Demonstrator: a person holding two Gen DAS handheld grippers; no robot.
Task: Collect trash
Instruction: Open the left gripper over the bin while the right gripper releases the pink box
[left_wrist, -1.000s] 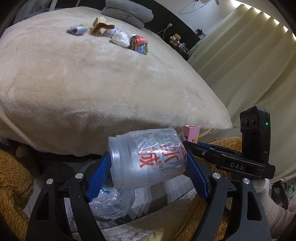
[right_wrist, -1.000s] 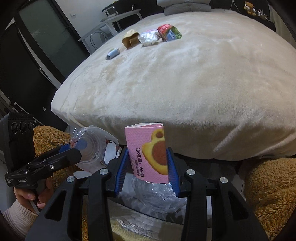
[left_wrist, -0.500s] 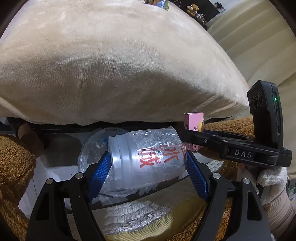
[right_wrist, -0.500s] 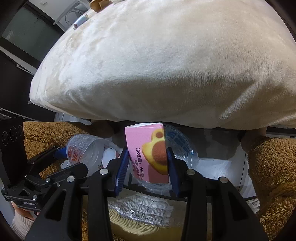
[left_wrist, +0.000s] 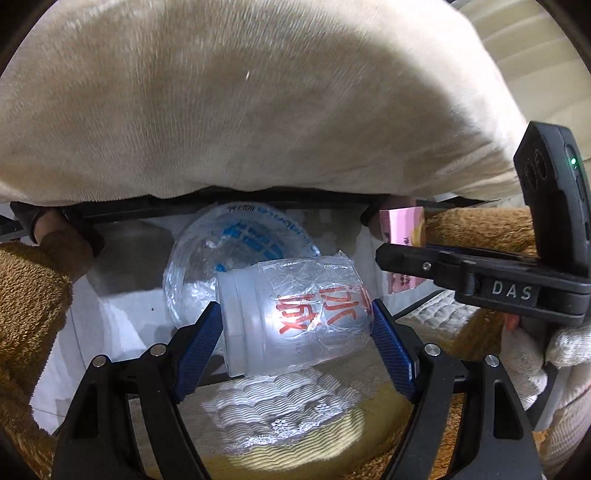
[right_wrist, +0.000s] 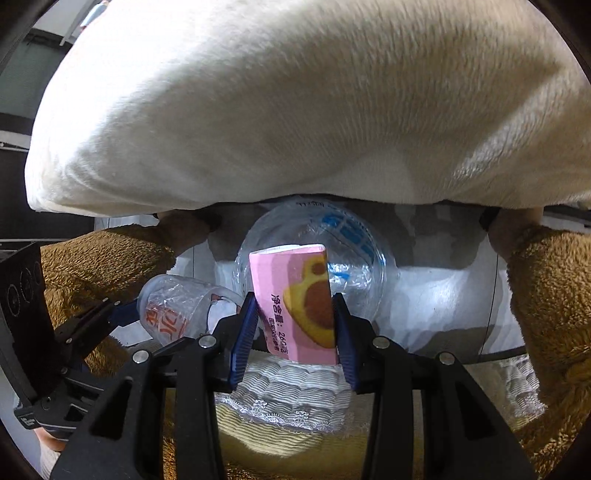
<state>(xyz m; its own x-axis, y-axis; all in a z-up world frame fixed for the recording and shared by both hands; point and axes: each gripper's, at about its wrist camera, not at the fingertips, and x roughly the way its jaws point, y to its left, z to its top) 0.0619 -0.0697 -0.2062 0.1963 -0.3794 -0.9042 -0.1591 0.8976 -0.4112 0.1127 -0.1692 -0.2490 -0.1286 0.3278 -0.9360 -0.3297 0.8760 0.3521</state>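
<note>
My left gripper (left_wrist: 295, 328) is shut on a crumpled clear plastic cup (left_wrist: 295, 317) with red writing, held on its side. My right gripper (right_wrist: 293, 325) is shut on a pink drink carton (right_wrist: 293, 302) with a yellow picture, held upright. Both are held over a clear plastic bag (left_wrist: 207, 258) with blue print, whose mouth gapes below the bed edge; it also shows behind the carton in the right wrist view (right_wrist: 354, 266). The cup also shows at the left of the right wrist view (right_wrist: 177, 310), and the carton at the right of the left wrist view (left_wrist: 404, 236).
The beige blanket-covered bed (left_wrist: 258, 92) overhangs the top of both views. Brown fleece-clad legs (right_wrist: 546, 314) flank the bag on both sides. A white lace-edged cloth (right_wrist: 291, 391) lies just below the grippers. White floor (right_wrist: 436, 295) surrounds the bag.
Both grippers have tipped downward and moved lower, from facing the bed top with its far trash to facing the bag under the bed edge. Both still hold their items.
</note>
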